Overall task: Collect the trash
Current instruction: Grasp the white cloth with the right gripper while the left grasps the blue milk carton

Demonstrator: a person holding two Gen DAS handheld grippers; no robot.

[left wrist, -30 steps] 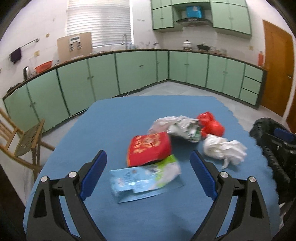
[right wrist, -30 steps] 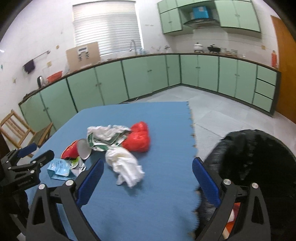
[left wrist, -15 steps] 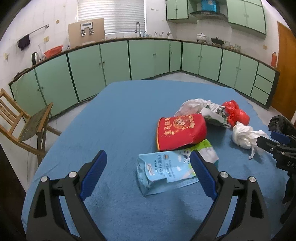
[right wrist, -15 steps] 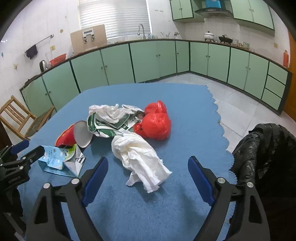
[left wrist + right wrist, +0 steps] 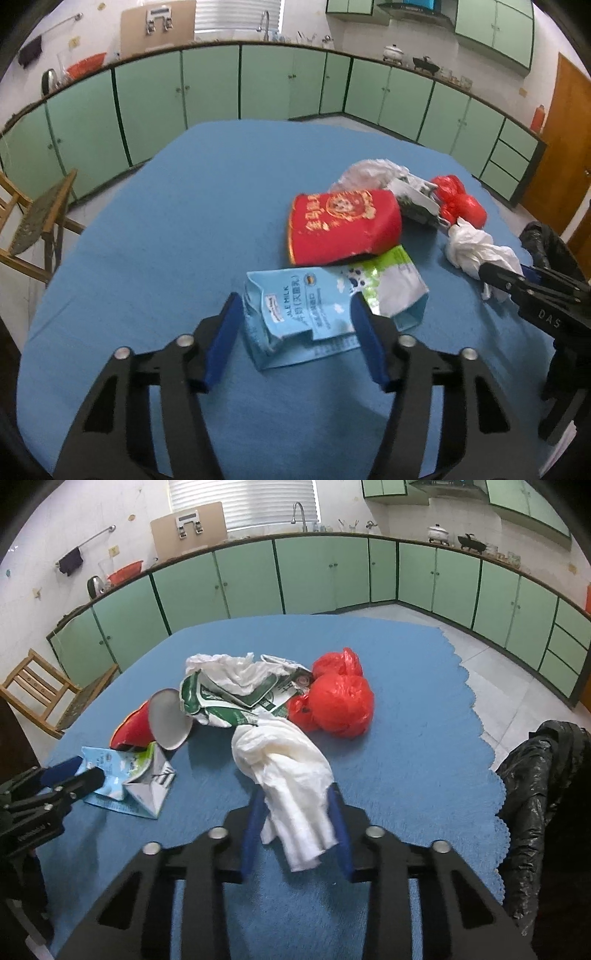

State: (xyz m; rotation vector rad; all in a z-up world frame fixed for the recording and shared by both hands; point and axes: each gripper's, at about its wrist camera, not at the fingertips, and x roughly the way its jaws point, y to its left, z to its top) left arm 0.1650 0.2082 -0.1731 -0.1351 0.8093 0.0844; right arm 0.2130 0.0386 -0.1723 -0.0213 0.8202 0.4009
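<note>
**Both grippers closing on trash on the blue table**

The flattened milk carton (image 5: 317, 314) lies low in the centre of the left wrist frame, on the blue table cover (image 5: 177, 229). The left gripper (image 5: 297, 306) has just been closing around it: the carton sits between the 2 blue pads, the right pad at its edge, the left pad just beside it, so a firm grip cannot be confirmed.

In the right wrist frame, the crumpled white plastic bag (image 5: 288, 768) runs from the centre down into the right gripper (image 5: 295, 801), whose jaws have just been closing and now press on the bag's lower end from both sides.

Above the carton, touching it, lies a red snack bag (image 5: 343, 225). Further up and right sit a green-and-white wrapper (image 5: 236, 694) and a red plastic bag (image 5: 336, 698), bunched together. A black trash bag (image 5: 543, 775) stands at the right edge, beside the table. Green cabinets (image 5: 210, 85) line the background.
</note>
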